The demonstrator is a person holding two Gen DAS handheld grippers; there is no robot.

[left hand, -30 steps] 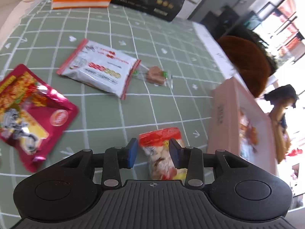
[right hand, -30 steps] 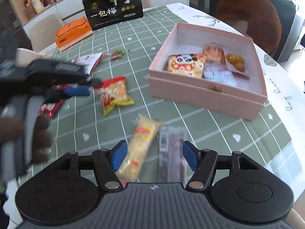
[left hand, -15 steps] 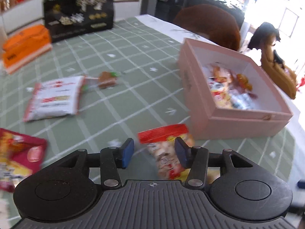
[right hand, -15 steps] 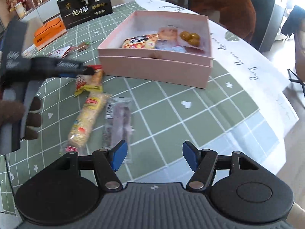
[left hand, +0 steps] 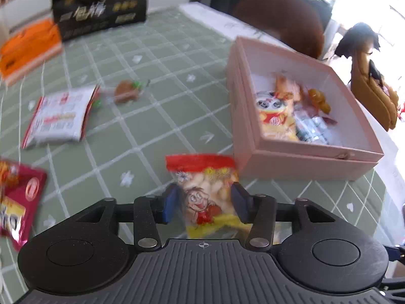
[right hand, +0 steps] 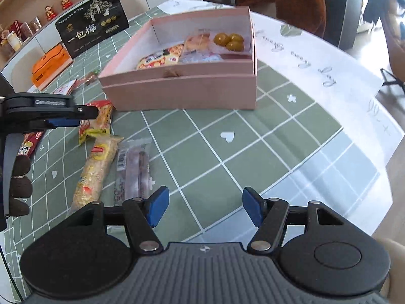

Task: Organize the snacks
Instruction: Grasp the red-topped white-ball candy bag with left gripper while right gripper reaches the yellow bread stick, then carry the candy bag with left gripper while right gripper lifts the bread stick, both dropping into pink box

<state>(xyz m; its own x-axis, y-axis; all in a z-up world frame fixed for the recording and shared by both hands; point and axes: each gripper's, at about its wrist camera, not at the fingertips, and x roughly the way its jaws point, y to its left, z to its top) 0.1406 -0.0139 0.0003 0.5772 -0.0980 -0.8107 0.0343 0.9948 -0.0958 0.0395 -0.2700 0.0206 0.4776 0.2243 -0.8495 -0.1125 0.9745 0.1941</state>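
Observation:
A red-topped cartoon snack bag (left hand: 206, 190) lies on the green checked cloth just left of the pink box (left hand: 298, 157), which holds several snacks. My left gripper (left hand: 206, 204) is open with its jaws on either side of the bag; it also shows in the right wrist view (right hand: 73, 120) above the same bag (right hand: 97, 124). My right gripper (right hand: 205, 209) is open and empty above the cloth, in front of the pink box (right hand: 182, 91). A long yellow pack (right hand: 97, 169) and a clear purple pack (right hand: 133, 169) lie to its left.
A white-red pouch (left hand: 59, 116), a small wrapped candy (left hand: 126, 92) and a magenta pouch (left hand: 17, 200) lie on the left. A black gift box (right hand: 92, 31) and an orange box (right hand: 50, 67) stand at the back. The table edge (right hand: 379, 172) and a brown chair (right hand: 281, 2) are at the right.
My left gripper has swung right toward the pink box, staying around the cartoon bag. My right gripper has moved right and nearer the box, away from the two long packs.

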